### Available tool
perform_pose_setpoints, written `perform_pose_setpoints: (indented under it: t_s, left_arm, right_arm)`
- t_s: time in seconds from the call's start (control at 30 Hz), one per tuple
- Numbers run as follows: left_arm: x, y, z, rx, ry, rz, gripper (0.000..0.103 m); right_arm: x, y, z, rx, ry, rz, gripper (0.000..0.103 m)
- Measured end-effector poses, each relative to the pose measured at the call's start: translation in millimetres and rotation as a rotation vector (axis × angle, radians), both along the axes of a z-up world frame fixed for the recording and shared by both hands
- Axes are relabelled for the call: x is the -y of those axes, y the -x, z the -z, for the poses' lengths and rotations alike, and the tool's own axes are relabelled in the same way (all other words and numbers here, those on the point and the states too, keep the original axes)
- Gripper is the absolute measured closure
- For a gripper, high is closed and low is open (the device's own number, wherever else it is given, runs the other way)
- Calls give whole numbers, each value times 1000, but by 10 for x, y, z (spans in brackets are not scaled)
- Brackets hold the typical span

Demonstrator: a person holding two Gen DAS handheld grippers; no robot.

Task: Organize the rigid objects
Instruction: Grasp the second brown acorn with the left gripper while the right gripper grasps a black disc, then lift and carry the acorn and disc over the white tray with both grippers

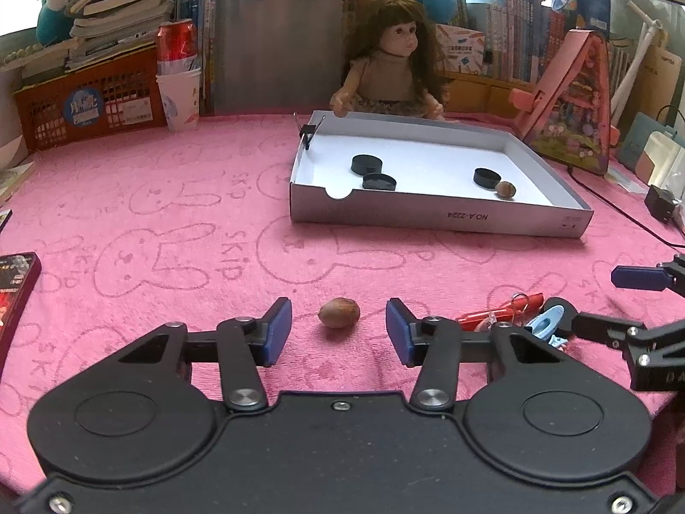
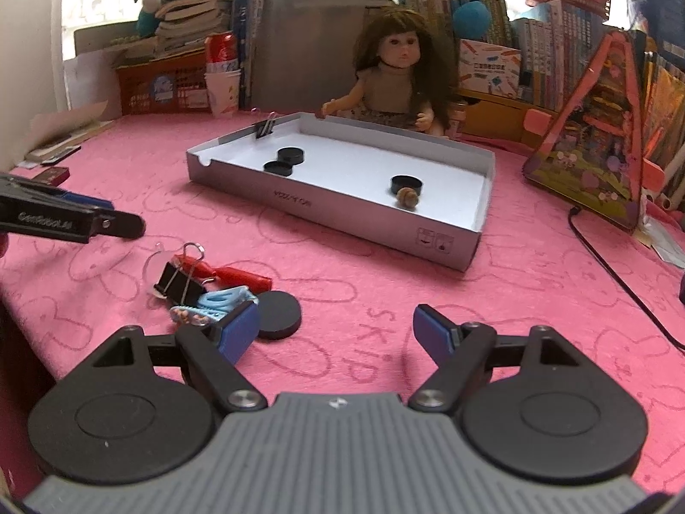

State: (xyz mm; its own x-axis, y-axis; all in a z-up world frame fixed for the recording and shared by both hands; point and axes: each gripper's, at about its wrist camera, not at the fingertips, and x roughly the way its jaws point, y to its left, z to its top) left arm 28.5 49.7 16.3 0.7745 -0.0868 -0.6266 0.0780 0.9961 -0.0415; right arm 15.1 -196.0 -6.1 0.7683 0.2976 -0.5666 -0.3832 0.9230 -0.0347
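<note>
Since that little brown nut (image 1: 339,312) is round and sits loose on the fuzzy pink tabletop (image 1: 171,197), the easy way for this to go wrong is the left gripper (image 1: 339,330) pinching off-centre, so the nut squirts out forward or rolls away. Its jaws are partly spread with the nut between the blue pads (image 1: 280,321), gaps on both sides, nothing touching yet. Fine line-up, honestly.

Over on the other side, the right gripper (image 2: 336,334) has its jaws spread wide and holds nothing; its left pad sits just beside the black disc (image 2: 277,315) and the pile of clips (image 2: 180,280), so it could nudge the pile and scatter it.

White tray (image 1: 432,218) farther back already has three discs and another nut (image 1: 505,189) in it.
</note>
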Motion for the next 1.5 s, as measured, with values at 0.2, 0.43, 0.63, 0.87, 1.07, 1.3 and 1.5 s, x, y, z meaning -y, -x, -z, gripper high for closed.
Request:
perform_pose_setpoints:
  t_s: [0.2, 0.43, 0.63, 0.87, 1.07, 1.3, 1.5]
  left_arm:
    - [29, -73, 57, -13, 3, -12, 63]
    - [34, -107, 90, -18, 8, -26, 70]
    - [-5, -106, 92, -16, 16, -33, 74]
    - [20, -116, 104, -9, 4, -42, 73]
    - [82, -116, 124, -6, -18, -44, 68]
    - [102, -119, 112, -1, -20, -54, 82]
    - [66, -140, 40, -2, 13, -43, 82]
  right_arm:
    - [-119, 14, 47, 6, 31, -32, 20]
    - [-203, 6, 75, 17, 28, -32, 37]
    - [-139, 0, 76, 28, 40, 13, 48]
    - [-116, -21, 106, 35, 19, 25, 48]
    - [-119, -40, 107, 23, -18, 43, 57]
    - [-131, -35, 79, 14, -37, 46, 67]
    - [-105, -79, 4, 19, -51, 64, 67]
